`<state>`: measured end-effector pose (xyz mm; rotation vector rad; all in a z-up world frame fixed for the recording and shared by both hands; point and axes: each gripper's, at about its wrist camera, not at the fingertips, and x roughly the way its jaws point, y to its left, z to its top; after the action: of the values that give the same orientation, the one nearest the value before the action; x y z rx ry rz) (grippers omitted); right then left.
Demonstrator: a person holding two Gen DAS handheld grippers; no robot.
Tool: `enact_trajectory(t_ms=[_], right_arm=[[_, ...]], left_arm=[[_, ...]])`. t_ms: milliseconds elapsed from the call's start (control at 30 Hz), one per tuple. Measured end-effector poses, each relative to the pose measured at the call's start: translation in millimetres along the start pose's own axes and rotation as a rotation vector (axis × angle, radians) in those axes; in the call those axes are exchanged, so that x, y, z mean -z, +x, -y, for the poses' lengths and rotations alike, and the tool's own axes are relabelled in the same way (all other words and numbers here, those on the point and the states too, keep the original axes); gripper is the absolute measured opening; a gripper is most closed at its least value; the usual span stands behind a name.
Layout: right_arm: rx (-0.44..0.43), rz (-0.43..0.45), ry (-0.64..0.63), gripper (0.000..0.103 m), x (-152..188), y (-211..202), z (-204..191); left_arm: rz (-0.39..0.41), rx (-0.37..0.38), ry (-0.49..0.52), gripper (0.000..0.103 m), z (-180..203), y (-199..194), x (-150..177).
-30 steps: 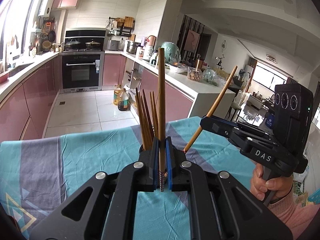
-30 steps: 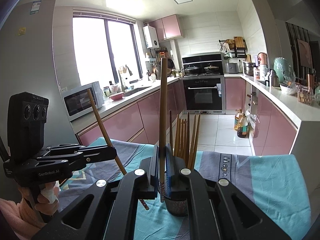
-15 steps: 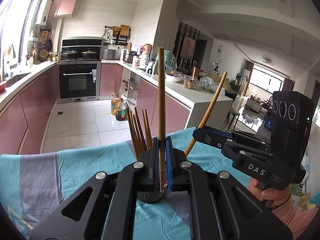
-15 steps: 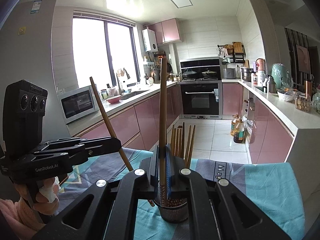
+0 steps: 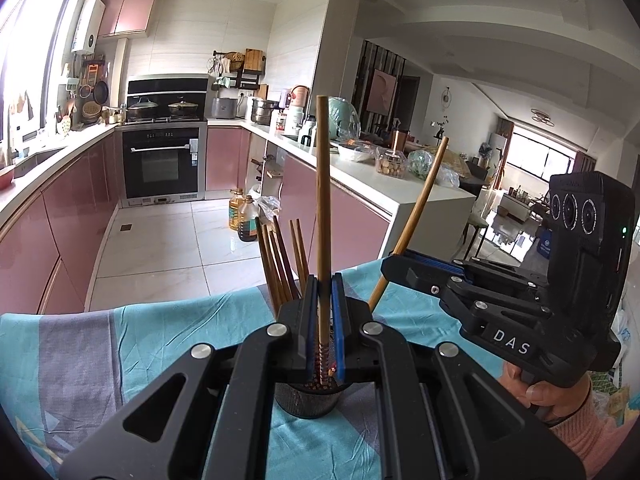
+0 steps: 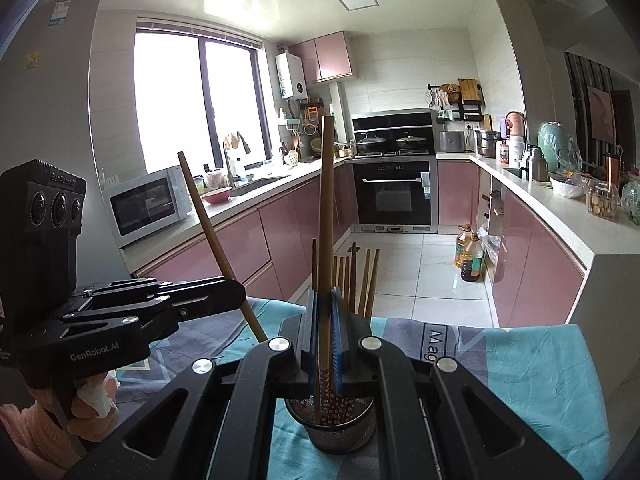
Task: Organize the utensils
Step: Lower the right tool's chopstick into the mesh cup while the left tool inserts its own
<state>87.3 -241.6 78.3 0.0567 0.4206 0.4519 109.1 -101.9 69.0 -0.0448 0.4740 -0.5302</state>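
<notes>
**Holding one chopstick in each gripper above the mesh holder**

Gripping a single wooden chopstick [image 5: 322, 208] in my left gripper [image 5: 324, 332], I keep the blue pads pressed together on its patterned lower end, so the stick stands nearly upright in front of the camera. The gripper tilts slightly downward over the black mesh holder [image 5: 308, 402], which sits on the teal and grey tablecloth [image 5: 168, 320] and already contains a bunch of chopsticks [image 5: 280, 264] leaning toward the left.

My right gripper [image 6: 325, 340] is likewise pinched shut on a second chopstick [image 6: 326, 216], its decorated tip reaching down into the holder's rim. From the left camera that stick leans up and to the right. My right hand [image 5: 540, 392], in a pink sleeve, wraps the handle from below; my left hand [image 6: 86, 404] does the same on its side. Both grippers point inward toward the holder, just beside each other.
</notes>
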Motion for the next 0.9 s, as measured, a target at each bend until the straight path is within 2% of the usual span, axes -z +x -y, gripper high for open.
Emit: enact_trajectory(t_ms=[900], right_arm=[[0.015, -0.077, 0.015, 0.005, 15.1, 22.9, 9.1]], left_arm=[[-0.076, -0.01, -0.002, 0.007, 4.0, 23.0, 0.5]])
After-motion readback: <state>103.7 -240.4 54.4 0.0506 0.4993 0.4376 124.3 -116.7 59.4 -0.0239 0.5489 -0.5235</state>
